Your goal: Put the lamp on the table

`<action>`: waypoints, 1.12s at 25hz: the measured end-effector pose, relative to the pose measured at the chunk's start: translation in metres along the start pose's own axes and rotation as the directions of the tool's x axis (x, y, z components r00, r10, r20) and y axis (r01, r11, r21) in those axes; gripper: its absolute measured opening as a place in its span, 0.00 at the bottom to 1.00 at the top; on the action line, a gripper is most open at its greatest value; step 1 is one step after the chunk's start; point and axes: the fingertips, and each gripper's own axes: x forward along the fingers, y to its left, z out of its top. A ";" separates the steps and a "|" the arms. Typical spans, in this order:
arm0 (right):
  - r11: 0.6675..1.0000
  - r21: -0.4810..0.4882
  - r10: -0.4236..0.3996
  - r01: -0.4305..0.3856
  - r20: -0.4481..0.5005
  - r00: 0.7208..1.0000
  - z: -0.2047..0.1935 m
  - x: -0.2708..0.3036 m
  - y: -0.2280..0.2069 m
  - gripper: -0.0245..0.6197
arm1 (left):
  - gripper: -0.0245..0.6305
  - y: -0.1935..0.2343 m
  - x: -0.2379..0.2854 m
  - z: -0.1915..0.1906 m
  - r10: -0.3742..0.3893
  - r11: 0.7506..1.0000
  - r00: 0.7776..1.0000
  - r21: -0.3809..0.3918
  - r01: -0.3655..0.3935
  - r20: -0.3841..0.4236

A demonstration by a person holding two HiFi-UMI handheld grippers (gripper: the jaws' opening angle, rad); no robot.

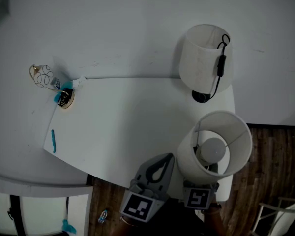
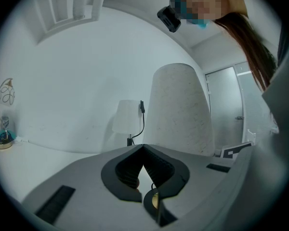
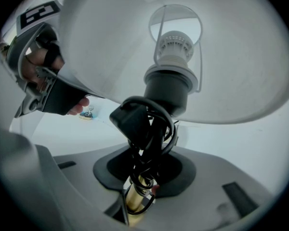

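A white-shaded lamp (image 1: 217,144) hangs over the table's (image 1: 123,127) near right corner, its shade open towards the head view with the bulb (image 1: 212,149) showing. In the right gripper view my right gripper (image 3: 140,186) is shut on that lamp's brass stem (image 3: 135,198), which has the black cord (image 3: 147,129) wound round it. The shade hides those jaws in the head view; only the marker cube (image 1: 198,198) shows. My left gripper (image 1: 167,157) is shut with nothing in it, just left of the shade at the table's front edge.
A second white lamp (image 1: 205,58) with a black cord switch stands at the table's far right corner by the wall. A wire ornament (image 1: 45,76) on a round base sits at the far left corner, and a blue strip (image 1: 53,140) lies near the left edge. Wooden floor (image 1: 278,156) lies to the right.
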 end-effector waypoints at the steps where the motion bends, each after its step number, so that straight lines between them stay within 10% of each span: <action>1: 1.000 0.000 0.000 0.000 0.004 1.000 0.000 0.000 0.000 0.21 | 0.04 0.000 0.000 0.000 0.000 1.000 1.000 -0.001 0.000 0.000; 28: 1.000 0.024 -0.014 0.014 0.007 1.000 -0.007 -0.009 0.008 0.22 | 0.04 -0.004 -0.019 -0.007 0.003 1.000 1.000 -0.016 -0.002 0.015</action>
